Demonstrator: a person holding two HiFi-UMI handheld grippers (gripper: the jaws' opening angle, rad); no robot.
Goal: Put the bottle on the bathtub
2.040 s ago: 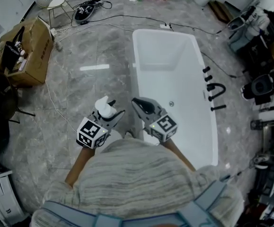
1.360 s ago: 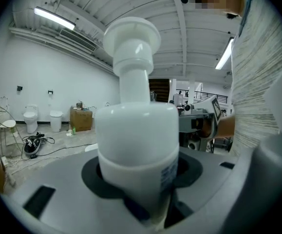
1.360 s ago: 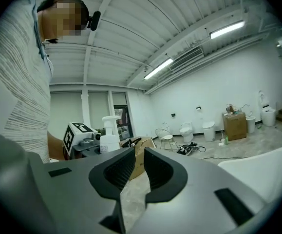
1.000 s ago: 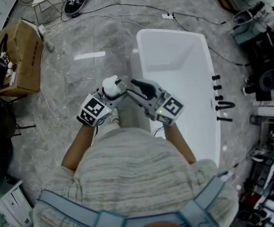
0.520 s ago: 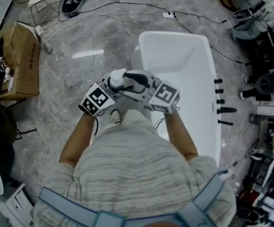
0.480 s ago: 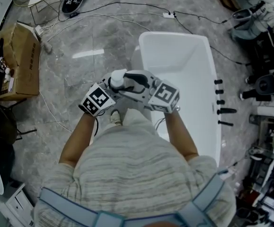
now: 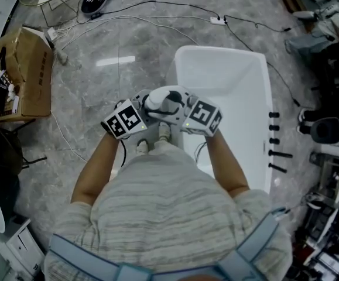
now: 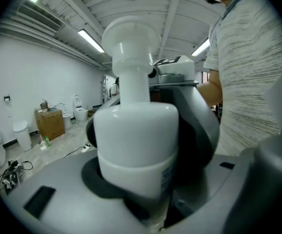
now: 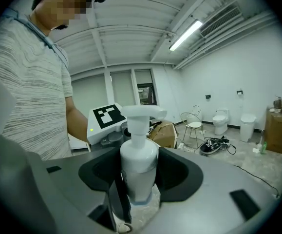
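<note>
Head view shows the white plastic pump bottle (image 7: 157,100) in the air just beside the white bathtub's (image 7: 222,50) left rim, clamped by the left gripper (image 7: 148,106), while the right gripper's (image 7: 175,102) jaws, just opened wide, stand loosely around it.

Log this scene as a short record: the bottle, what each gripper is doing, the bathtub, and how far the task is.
bottle: white pump bottle, held off the floor between both grippers
left gripper: shut on the bottle
right gripper: fingers just opened wide, either side of the bottle, not pressing
bathtub: white, right of the grippers in the head view
task: bottle not yet on the bathtub
</note>
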